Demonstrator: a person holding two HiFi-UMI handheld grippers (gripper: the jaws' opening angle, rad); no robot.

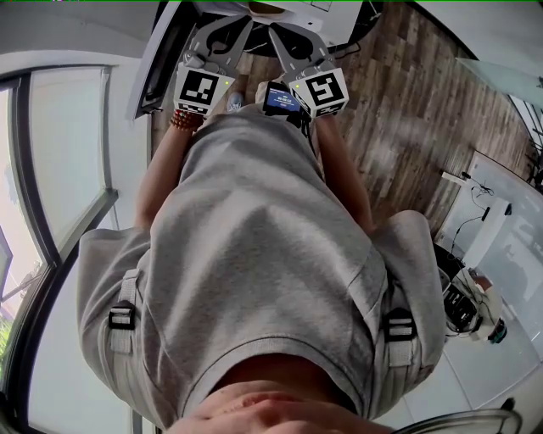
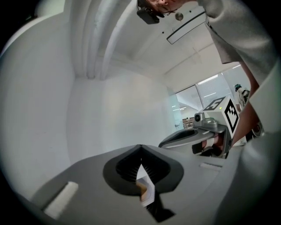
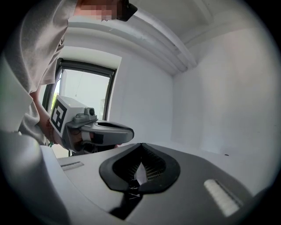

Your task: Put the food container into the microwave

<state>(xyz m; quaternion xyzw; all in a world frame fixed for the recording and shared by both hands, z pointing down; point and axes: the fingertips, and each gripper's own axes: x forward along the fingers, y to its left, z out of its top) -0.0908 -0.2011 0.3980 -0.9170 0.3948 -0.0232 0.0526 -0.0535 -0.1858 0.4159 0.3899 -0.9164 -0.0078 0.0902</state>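
Neither a food container nor a microwave shows clearly in any view. In the head view both grippers are held out in front of the person's body, close together, pointing away. My left gripper (image 1: 242, 25) has its marker cube (image 1: 202, 89) at the left; my right gripper (image 1: 273, 32) has its cube (image 1: 321, 87) beside it. In the left gripper view the left gripper (image 2: 140, 149) is shut with nothing in it, facing a white wall. The right gripper (image 3: 140, 146) is likewise shut and empty. Each gripper view shows the other gripper alongside.
The person's grey shirt (image 1: 254, 254) fills most of the head view. A wooden floor (image 1: 407, 102) lies ahead to the right, with a white desk with cables (image 1: 501, 220) at the right edge. A glass window (image 1: 59, 153) runs along the left. A small lit screen (image 1: 280, 97) sits between the cubes.
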